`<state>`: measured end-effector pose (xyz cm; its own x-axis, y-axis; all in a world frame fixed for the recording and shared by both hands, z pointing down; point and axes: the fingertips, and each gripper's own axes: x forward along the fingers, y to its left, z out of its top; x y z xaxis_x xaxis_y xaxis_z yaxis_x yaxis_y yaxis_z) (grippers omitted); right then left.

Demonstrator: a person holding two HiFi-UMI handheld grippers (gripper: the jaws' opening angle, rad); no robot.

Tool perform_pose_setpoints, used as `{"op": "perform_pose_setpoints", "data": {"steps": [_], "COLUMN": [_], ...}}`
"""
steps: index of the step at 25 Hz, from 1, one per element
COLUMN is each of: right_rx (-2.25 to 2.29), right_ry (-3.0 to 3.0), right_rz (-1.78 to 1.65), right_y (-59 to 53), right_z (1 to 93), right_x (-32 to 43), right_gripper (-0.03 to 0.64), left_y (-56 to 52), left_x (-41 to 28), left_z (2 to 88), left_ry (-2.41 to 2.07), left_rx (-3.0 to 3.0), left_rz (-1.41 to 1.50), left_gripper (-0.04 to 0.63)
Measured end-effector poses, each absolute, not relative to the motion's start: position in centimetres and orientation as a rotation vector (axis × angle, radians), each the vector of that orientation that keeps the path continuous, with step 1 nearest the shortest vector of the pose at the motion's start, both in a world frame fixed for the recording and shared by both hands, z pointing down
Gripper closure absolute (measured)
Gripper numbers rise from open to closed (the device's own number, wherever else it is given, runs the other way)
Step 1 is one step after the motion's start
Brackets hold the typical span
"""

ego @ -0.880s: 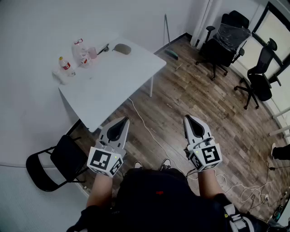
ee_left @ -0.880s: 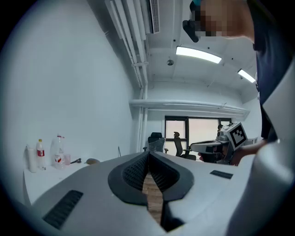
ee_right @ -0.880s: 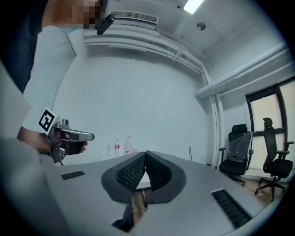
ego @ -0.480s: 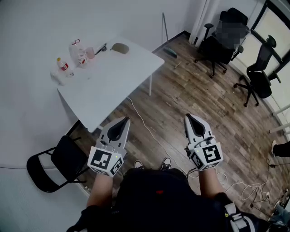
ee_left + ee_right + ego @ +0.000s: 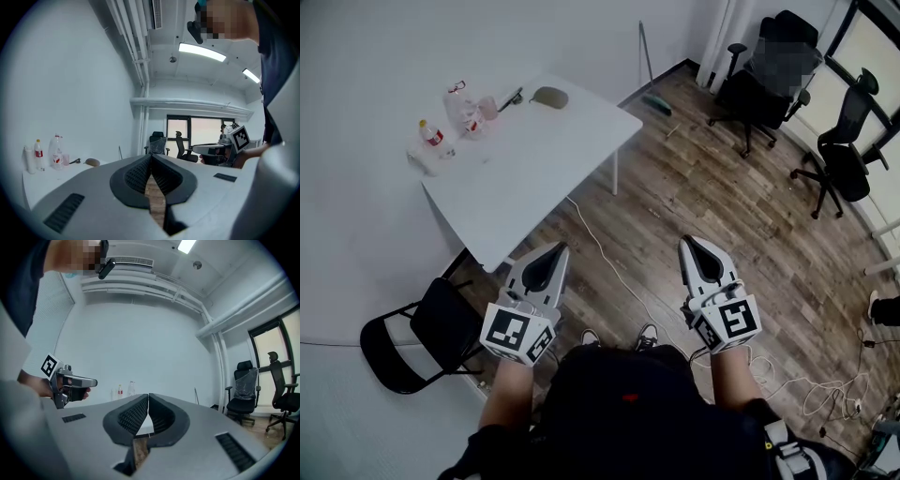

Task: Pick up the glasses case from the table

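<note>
The glasses case [image 5: 549,97] is a small olive oval lying near the far edge of the white table [image 5: 534,159]; it also shows small in the left gripper view as a brownish case [image 5: 92,162]. My left gripper [image 5: 560,247] is held level over the floor just short of the table's near corner, jaws shut and empty. My right gripper [image 5: 686,243] is held beside it over the wooden floor, also shut with nothing in it. Both are far from the case. In the gripper views, the left gripper [image 5: 151,156] and the right gripper [image 5: 148,395] have their tips touching.
Two bottles [image 5: 431,137] and a pink cup [image 5: 490,107] stand at the table's far left. A black folding chair [image 5: 422,328] is at the left. Office chairs [image 5: 769,75] stand at the far right. A white cable [image 5: 609,272] runs across the floor.
The view has shifted slightly; both grippers stay shut and in nearly the same place.
</note>
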<state>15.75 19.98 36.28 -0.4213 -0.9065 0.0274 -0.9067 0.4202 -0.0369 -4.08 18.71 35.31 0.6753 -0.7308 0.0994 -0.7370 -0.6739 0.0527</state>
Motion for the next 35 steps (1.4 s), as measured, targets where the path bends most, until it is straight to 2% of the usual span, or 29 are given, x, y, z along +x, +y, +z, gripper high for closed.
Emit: {"op": "perform_pose_setpoints", "data": {"steps": [23, 35], "right_rx": [1.496, 1.517], "right_ry": [-2.772, -2.725], "right_rz": [0.174, 0.172], "right_y": [17.6, 13.5], "right_z": [39.1, 40.3], "right_x": [27.2, 30.1], "right_gripper": [0.595, 0.594], "left_y": [18.2, 12.2], "left_x": [6.5, 8.7], "left_z": [35.8, 36.1], "left_ry": [-1.433, -1.406], "left_rx": [2.712, 2.733], "left_rz": [0.161, 0.131], "left_gripper": [0.572, 0.572]}}
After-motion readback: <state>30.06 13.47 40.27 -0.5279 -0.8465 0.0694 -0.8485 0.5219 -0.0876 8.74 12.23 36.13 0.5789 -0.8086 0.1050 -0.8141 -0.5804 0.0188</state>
